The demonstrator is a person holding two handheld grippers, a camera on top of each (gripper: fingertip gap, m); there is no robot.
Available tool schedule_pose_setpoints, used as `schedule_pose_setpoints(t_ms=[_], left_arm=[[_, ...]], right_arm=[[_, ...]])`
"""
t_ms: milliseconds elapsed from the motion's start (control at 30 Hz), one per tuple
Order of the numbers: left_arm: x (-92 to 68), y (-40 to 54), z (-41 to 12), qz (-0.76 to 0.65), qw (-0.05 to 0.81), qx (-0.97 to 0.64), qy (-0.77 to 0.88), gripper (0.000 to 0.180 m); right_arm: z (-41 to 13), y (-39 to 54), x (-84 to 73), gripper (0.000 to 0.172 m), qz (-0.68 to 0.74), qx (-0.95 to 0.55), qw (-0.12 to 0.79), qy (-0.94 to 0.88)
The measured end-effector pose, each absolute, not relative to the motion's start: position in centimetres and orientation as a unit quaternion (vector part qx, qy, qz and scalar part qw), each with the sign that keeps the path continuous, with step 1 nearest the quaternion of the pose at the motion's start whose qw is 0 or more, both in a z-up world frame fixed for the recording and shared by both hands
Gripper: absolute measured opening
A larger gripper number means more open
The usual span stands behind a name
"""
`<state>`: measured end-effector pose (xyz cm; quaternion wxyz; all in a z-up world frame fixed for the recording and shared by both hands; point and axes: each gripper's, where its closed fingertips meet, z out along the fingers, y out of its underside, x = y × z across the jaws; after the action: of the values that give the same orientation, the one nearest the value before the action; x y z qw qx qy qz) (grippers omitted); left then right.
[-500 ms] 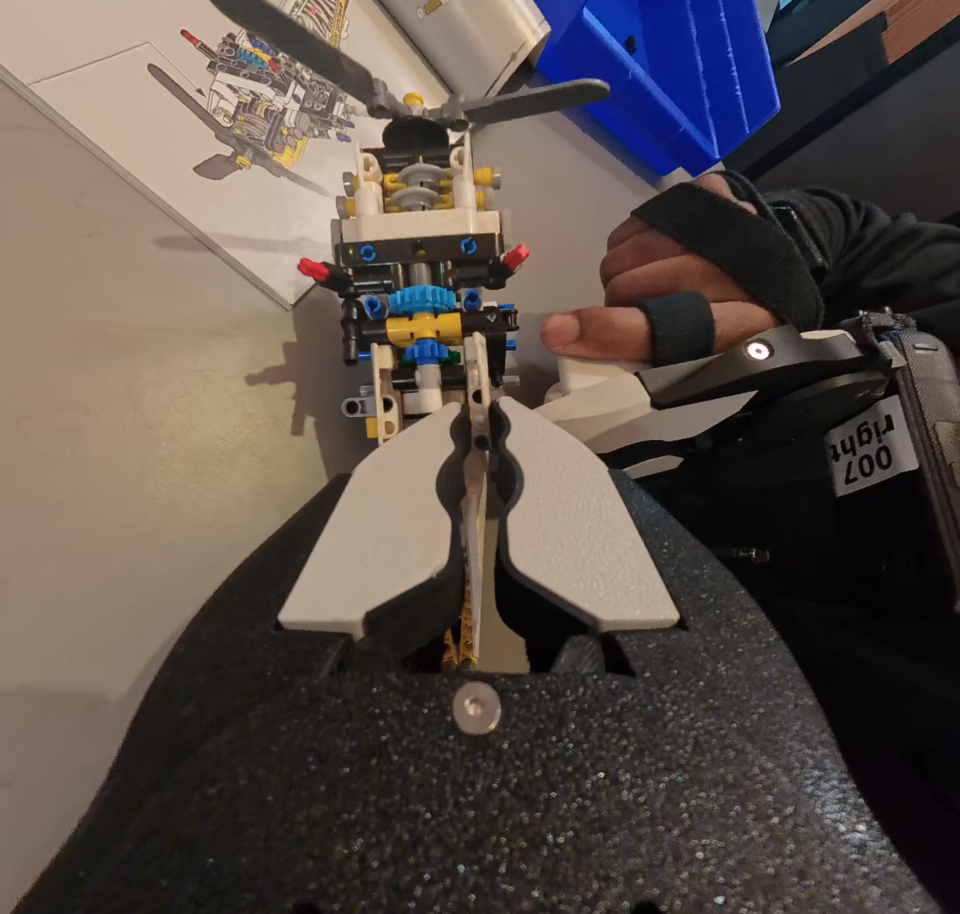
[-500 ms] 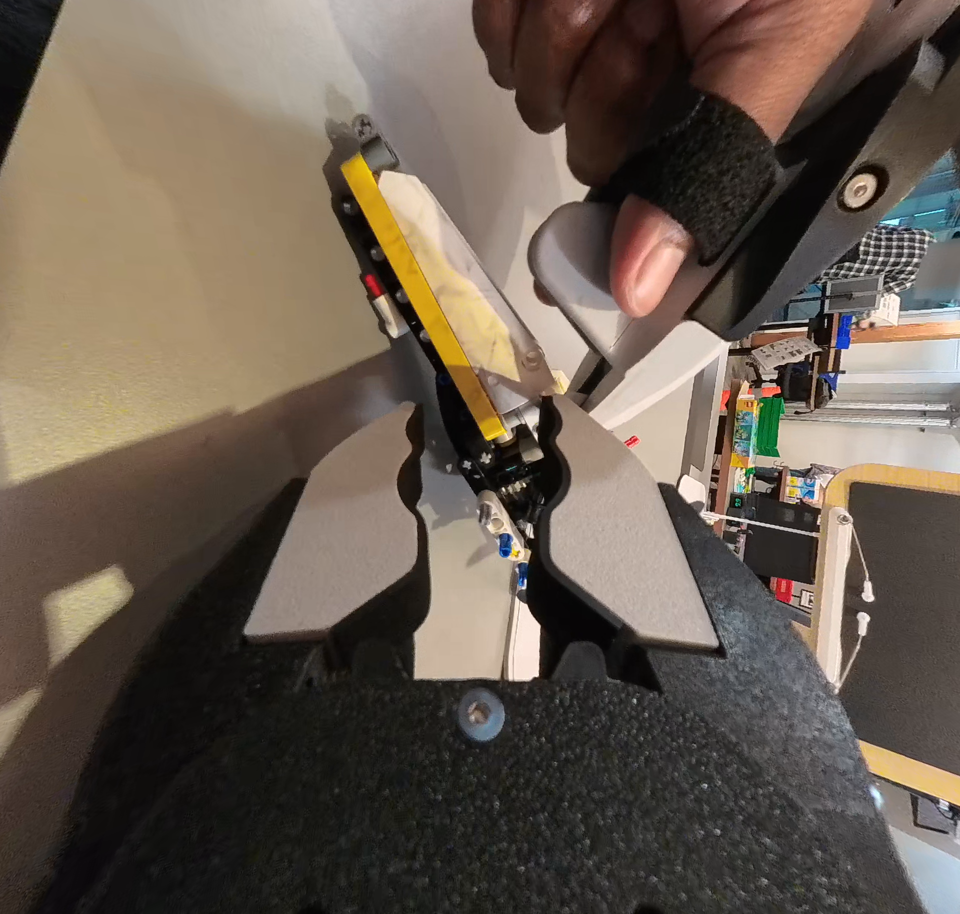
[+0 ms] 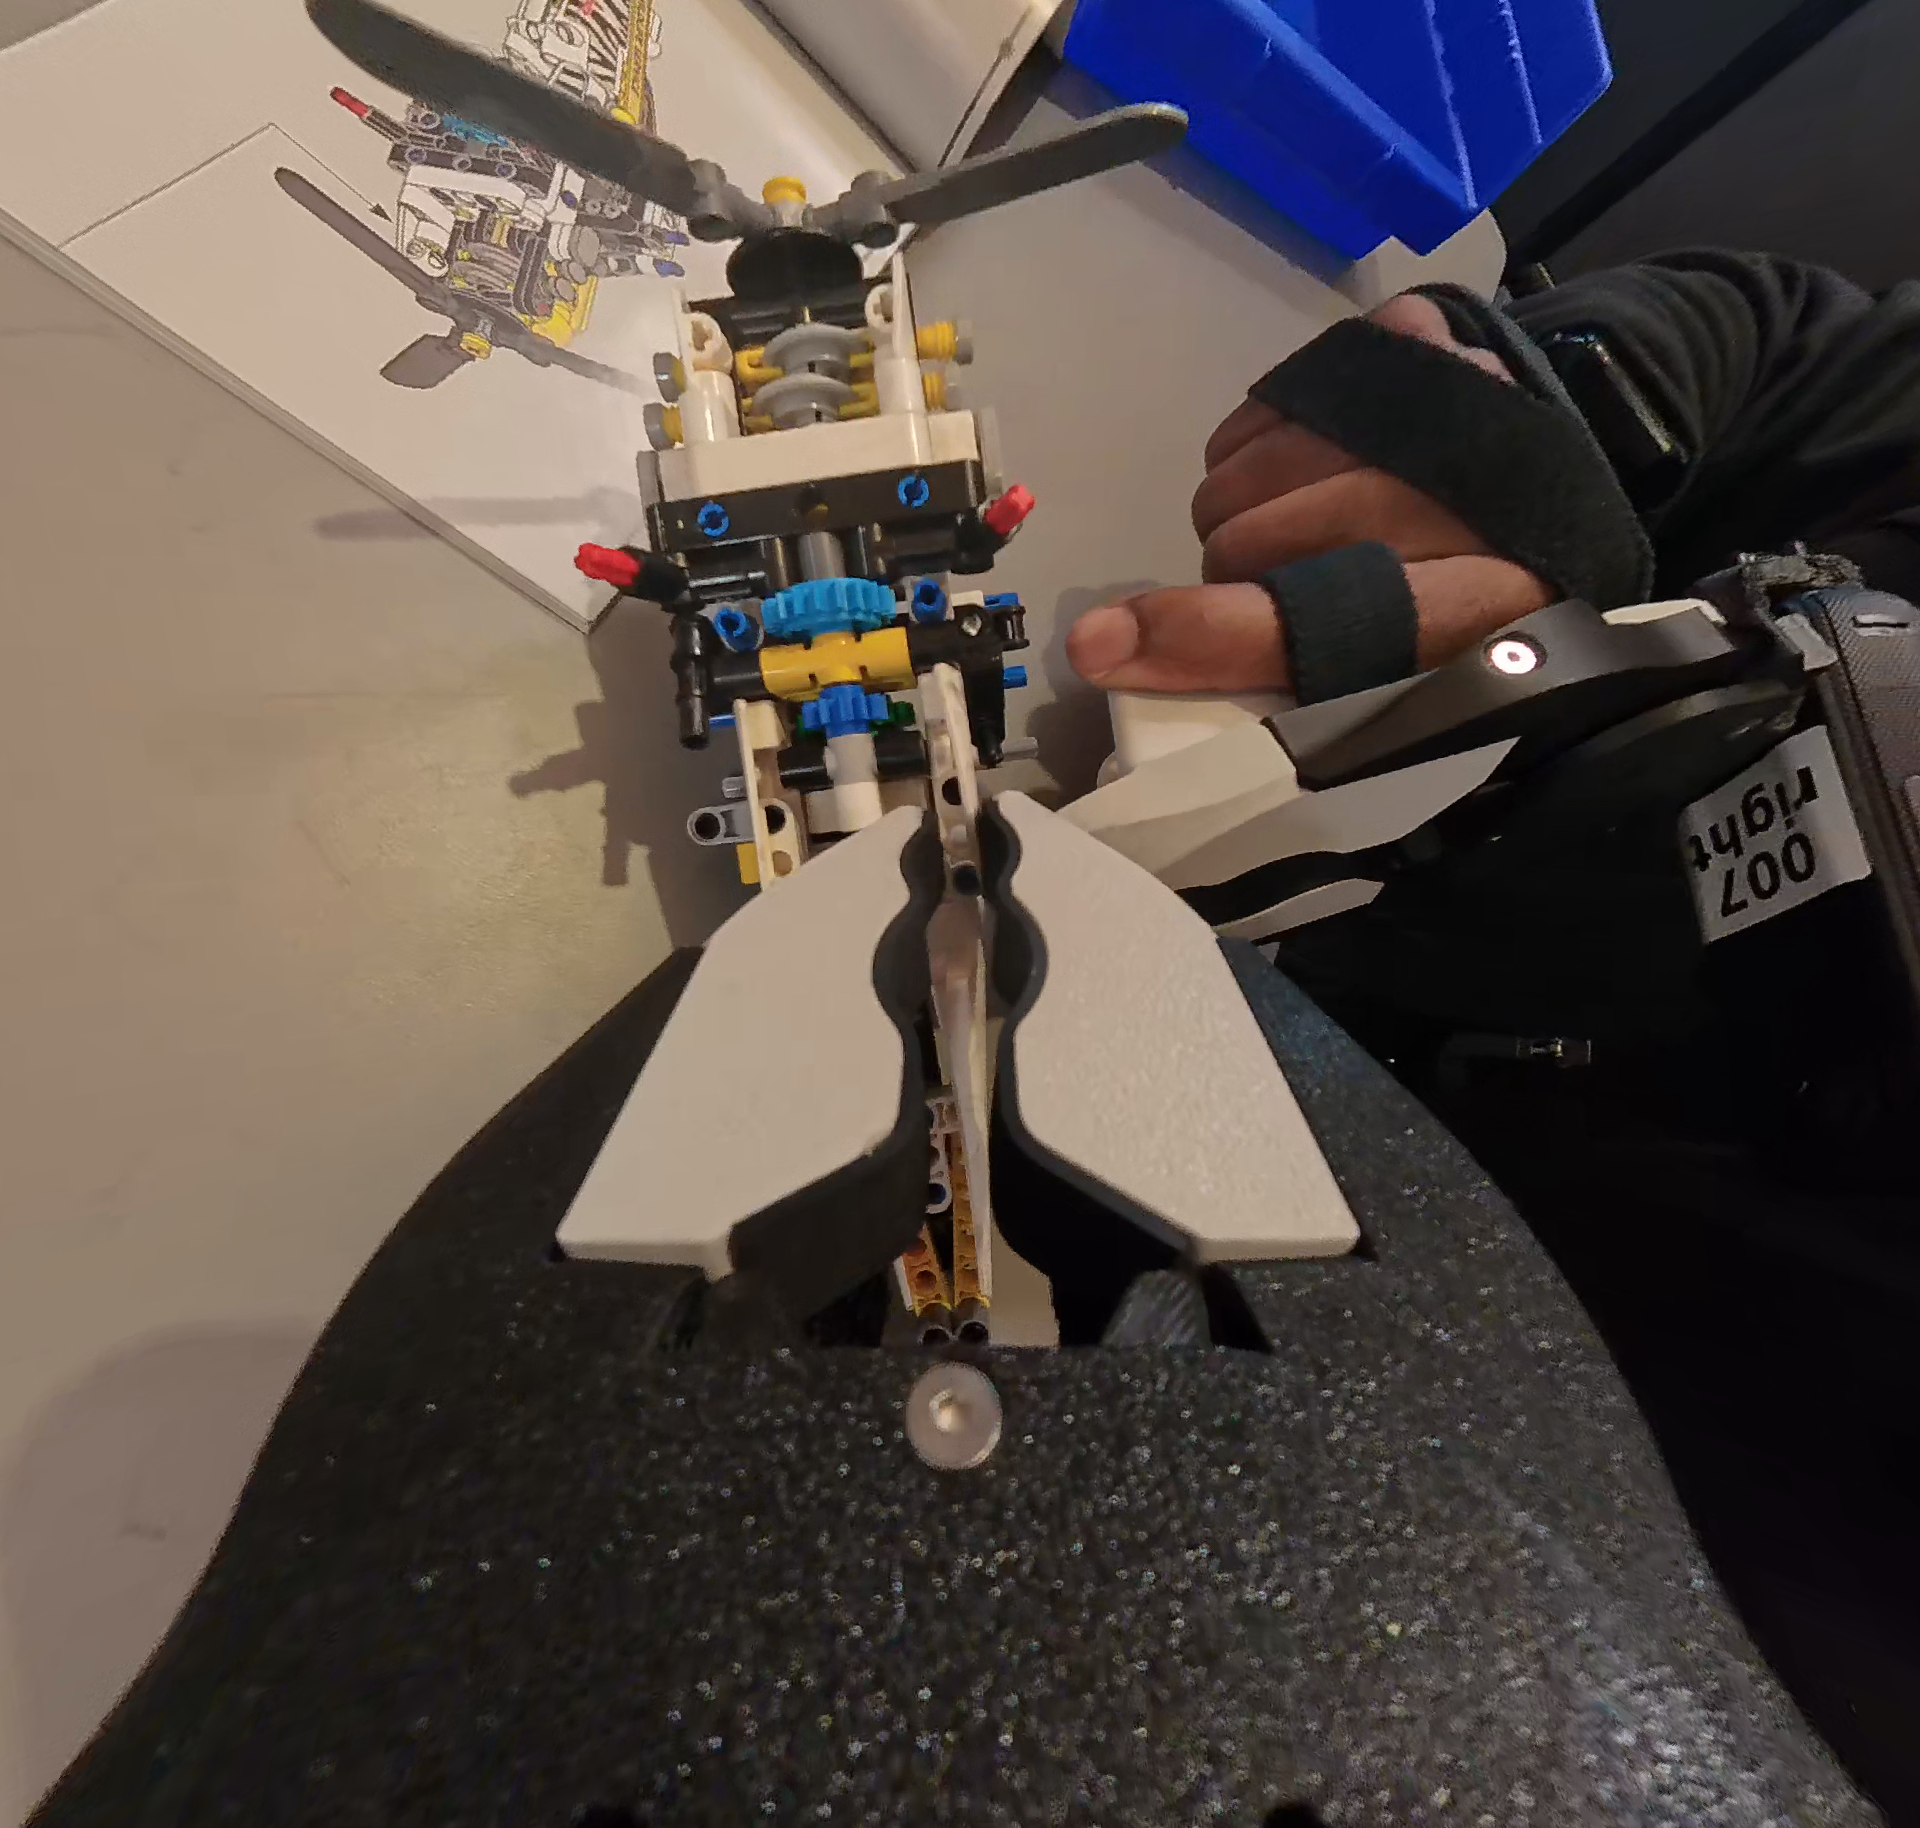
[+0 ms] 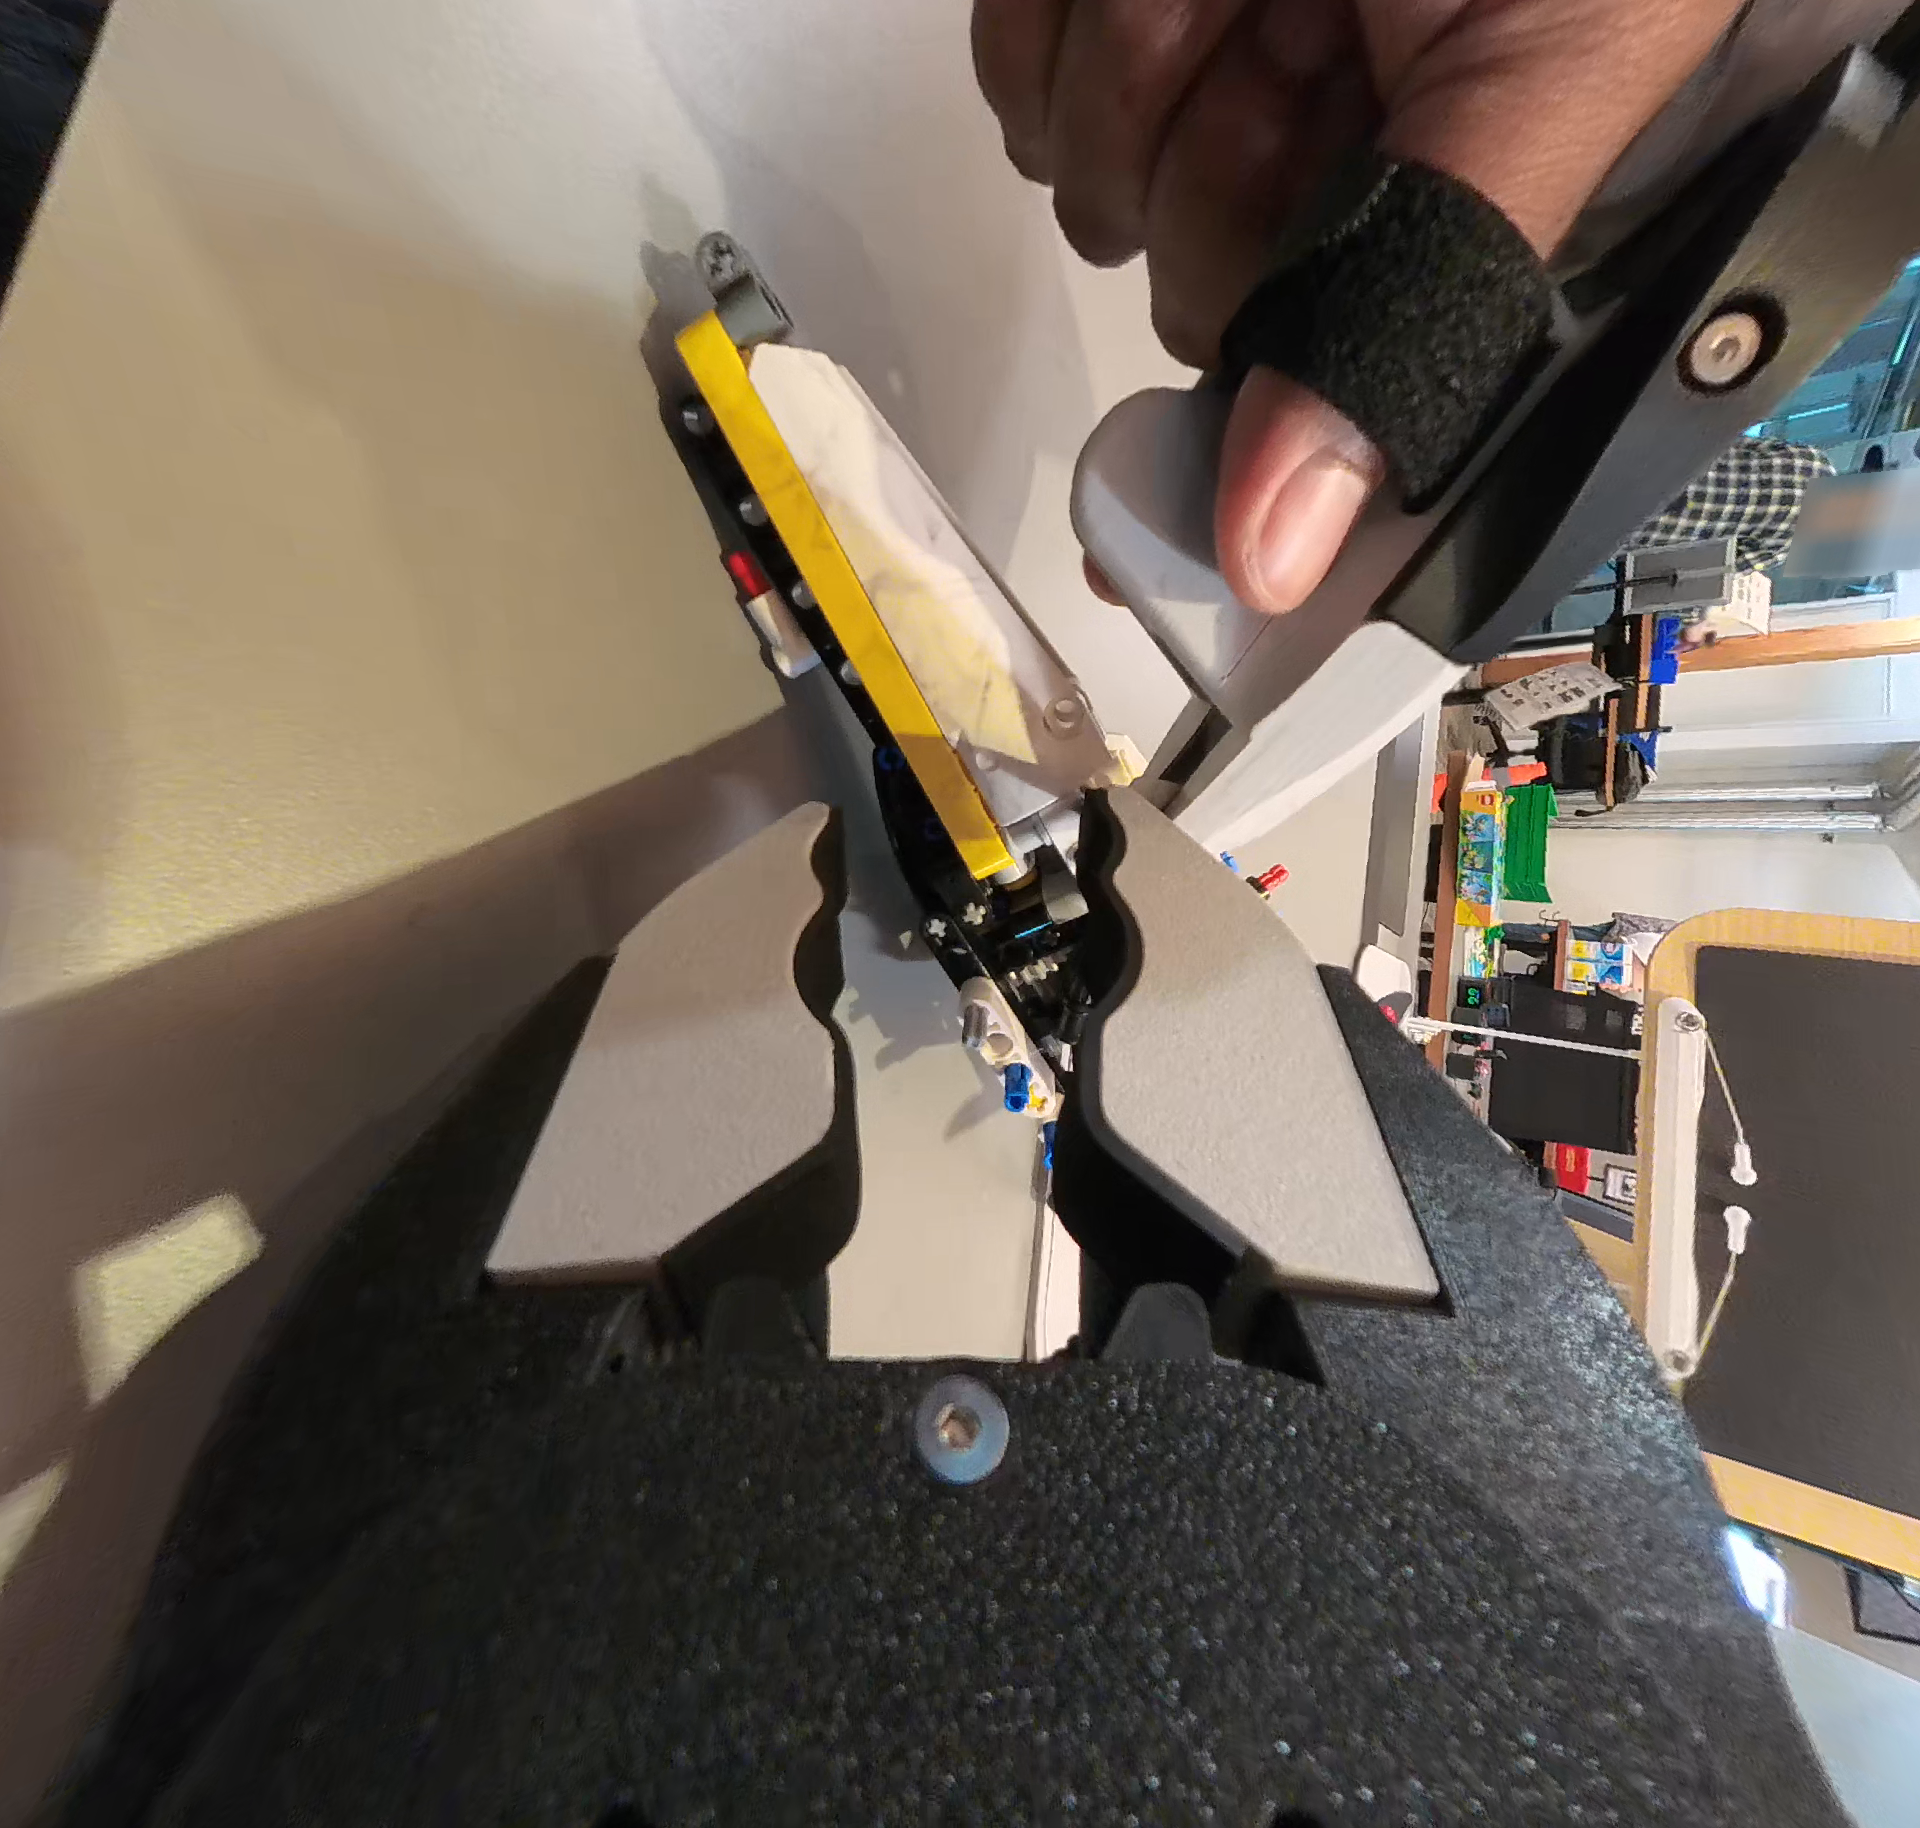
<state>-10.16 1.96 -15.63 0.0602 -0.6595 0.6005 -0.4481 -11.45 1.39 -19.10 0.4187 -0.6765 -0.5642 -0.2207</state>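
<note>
A brick-built helicopter model (image 3: 821, 490) with a grey rotor (image 3: 790, 199) stands in front of my left gripper (image 3: 961, 822). The left gripper is shut on a thin white beam (image 3: 951, 739) at the model's near end. In the right wrist view the same model shows its yellow plate (image 4: 831, 573) and its black underside. My right gripper (image 4: 961, 812) is open around the model's black end. Its right pad (image 4: 1101, 843) is against the model. Its left pad (image 4: 821, 843) stands apart from it. The left gripper's white finger (image 4: 1299, 718) comes in from the right.
An open instruction booklet (image 3: 260, 251) lies on the grey table (image 3: 208, 843) behind the model. A blue bin (image 3: 1351, 64) stands at the back right. A person's hand (image 3: 1351, 531) holds the right gripper. Shelves (image 4: 1507, 843) show in the background.
The rotor blades have turned a little and the model has shifted slightly in the left wrist view. Both grasps stand as before.
</note>
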Motion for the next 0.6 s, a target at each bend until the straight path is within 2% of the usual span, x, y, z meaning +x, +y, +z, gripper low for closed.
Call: schedule_pose_setpoints(t_ms=[300,600], left_arm=[[-10.35,1.98,-15.65,-0.432,0.062,-0.645,0.627,0.008],[-10.32,2.23,-15.78,-0.499,0.09,-0.642,0.575,0.009]], right_arm=[[-18.89,1.44,-11.65,0.042,-0.219,-0.676,0.43,-0.557],[-18.16,1.36,-11.17,0.036,-0.225,-0.681,0.443,-0.538]])
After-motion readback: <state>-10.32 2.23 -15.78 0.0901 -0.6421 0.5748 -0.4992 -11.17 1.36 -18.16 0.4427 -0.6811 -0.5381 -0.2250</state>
